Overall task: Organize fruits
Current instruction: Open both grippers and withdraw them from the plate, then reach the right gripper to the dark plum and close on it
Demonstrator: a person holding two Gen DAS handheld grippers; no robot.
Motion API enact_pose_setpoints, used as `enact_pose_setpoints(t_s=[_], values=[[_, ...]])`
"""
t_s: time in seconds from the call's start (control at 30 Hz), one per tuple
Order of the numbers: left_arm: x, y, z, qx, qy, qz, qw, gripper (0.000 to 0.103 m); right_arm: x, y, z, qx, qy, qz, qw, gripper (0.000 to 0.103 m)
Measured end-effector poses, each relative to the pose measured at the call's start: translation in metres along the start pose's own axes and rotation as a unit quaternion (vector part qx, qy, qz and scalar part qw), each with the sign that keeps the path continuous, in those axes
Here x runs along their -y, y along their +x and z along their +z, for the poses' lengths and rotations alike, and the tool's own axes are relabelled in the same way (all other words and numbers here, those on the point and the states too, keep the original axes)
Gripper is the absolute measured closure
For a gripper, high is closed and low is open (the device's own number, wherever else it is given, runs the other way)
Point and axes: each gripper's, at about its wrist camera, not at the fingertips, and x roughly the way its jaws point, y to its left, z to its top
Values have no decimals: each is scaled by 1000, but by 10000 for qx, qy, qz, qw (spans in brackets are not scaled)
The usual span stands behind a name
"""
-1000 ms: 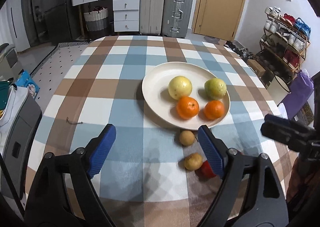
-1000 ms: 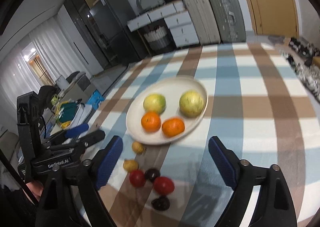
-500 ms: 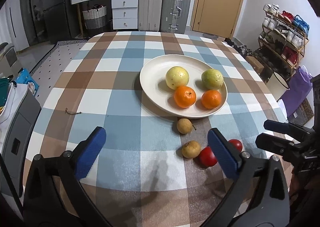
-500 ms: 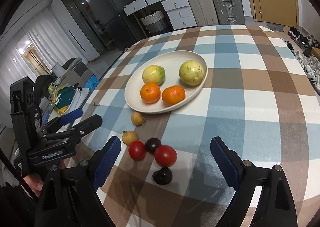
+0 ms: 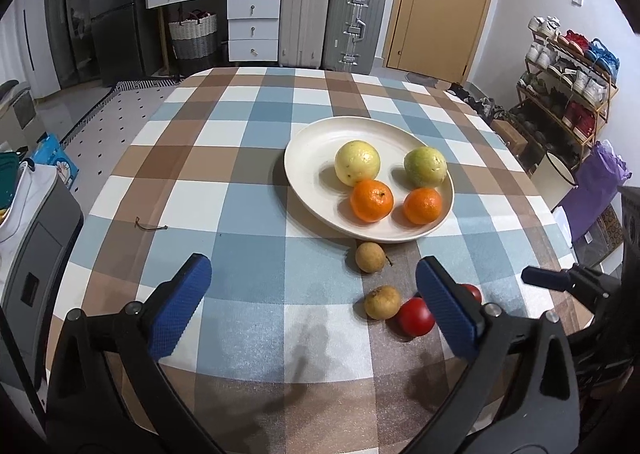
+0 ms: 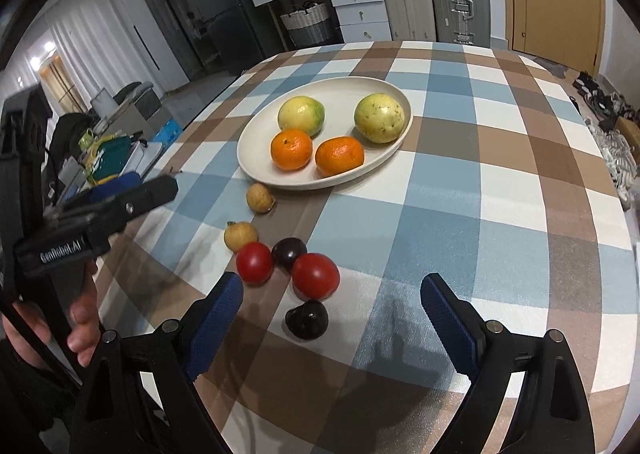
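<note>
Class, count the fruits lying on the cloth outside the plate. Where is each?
6: brown fruit nearest the plate, another below it, two red, two dark nearest the camera.

Four fruits [image 6: 298,117] on plate [image 6: 256,134]

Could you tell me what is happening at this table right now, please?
A person holds two blue-padded grippers, left gripper and right gripper, both open and empty above the checked tablecloth. The cream round plate holds two oranges and two yellow-green fruits. Two small brown fruits, two red ones and two dark ones, including a dark plum, lie loose beside it.
</note>
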Motion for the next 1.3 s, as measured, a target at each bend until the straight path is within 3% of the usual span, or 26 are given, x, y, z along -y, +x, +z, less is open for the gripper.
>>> enact_pose_setpoints(t_s=[0.23, 0.5, 0.77, 0.9, 1.1, 1.3], values=[[-6, 0, 2, -37, -124, -10, 9999, 1, -12, 8, -5, -200, -292, -58, 9994, 20], [-15, 2, 3, -98, -313, -81, 9994, 1, -20, 15, -11, -368, -522, -49, 9979, 42], [-16, 2, 3, -111, -330, -92, 9994, 1, -29, 23, -17, -560, -762, -134, 9954, 53], [-16, 3, 3, -132, -354, -92, 9992, 1, -34, 25, -21, -582, -980, -229, 9932, 74], [-20, 7, 0, -206, -478, -93, 9986, 1, -33, 23, -21, -554, -941, -204, 9938, 76], [-19, 13, -2, -372, -495, -168, 9979, 1, -22, 4, -11, -227, -623, -58, 9978, 76]])
